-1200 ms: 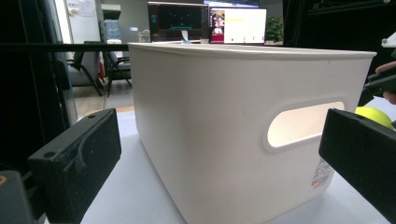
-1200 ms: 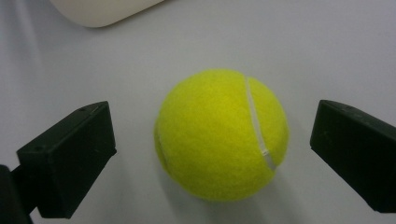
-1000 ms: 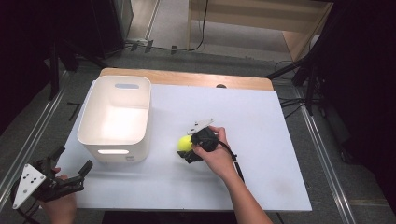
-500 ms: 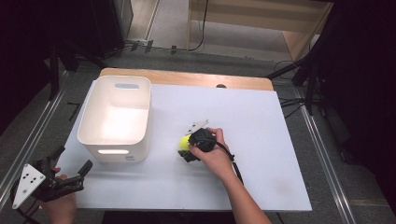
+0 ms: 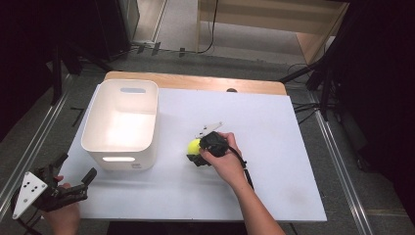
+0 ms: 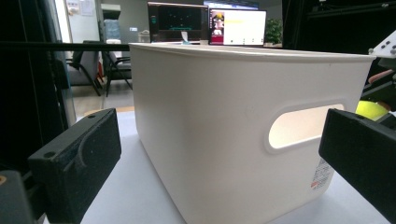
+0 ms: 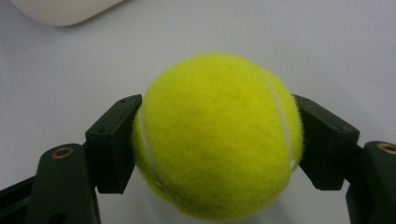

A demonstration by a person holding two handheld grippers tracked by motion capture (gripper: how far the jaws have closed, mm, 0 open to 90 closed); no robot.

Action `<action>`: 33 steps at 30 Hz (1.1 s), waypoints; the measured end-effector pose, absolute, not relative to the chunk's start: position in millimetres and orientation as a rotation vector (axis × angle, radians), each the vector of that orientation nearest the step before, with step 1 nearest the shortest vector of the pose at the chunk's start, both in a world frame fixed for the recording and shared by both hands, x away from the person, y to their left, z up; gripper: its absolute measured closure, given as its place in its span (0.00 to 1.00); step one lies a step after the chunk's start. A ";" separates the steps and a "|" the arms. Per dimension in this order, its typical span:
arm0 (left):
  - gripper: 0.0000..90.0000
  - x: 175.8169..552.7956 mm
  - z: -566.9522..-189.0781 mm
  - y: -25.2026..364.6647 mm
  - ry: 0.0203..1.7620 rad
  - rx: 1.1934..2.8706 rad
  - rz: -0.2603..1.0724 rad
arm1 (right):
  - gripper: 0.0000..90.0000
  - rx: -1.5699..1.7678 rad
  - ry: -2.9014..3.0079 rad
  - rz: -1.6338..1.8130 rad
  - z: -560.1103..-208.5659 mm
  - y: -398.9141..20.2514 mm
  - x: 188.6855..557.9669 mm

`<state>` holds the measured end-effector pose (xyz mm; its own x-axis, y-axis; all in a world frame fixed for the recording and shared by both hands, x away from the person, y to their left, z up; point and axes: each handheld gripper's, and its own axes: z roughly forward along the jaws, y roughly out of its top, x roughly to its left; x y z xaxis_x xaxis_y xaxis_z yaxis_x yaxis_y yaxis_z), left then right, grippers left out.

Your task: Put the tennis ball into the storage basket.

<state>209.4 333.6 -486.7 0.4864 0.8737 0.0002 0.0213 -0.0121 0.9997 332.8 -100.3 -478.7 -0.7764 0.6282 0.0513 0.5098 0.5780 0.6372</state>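
A yellow tennis ball (image 5: 194,145) lies on the white table (image 5: 274,127), just right of the white bin (image 5: 120,159). My right gripper (image 5: 197,152) reaches it from the right with a hand wrapped over it. Its jaws have just been closing. In the right gripper view both black pads (image 7: 116,140) press the sides of the tennis ball (image 7: 217,135), so the right gripper (image 7: 222,147) is shut on it. My left gripper (image 5: 76,169) hovers open at the table's front left corner. It faces the bin's near wall (image 6: 210,116), its jaws spread wide with nothing between them (image 6: 219,168).
The bin has a handle slot (image 6: 303,128) in its near wall and looks empty inside. A wooden strip (image 5: 195,82) runs along the table's far edge. Metal rails (image 5: 337,147) flank the table, with dark stands and cables beyond them.
The right hand has settled slightly closer over the tennis ball. The ball, the bin and the left gripper have stayed where they were.
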 end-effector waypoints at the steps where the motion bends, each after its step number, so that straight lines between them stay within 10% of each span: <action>1: 0.00 209.4 -486.7 333.5 0.840 1.429 0.820 | 0.25 0.964 2.627 0.978 -476.7 -100.5 332.8; 33: 0.00 210.0 -486.8 332.3 0.840 1.440 0.817 | 0.26 0.889 2.681 1.121 -424.4 -99.7 347.1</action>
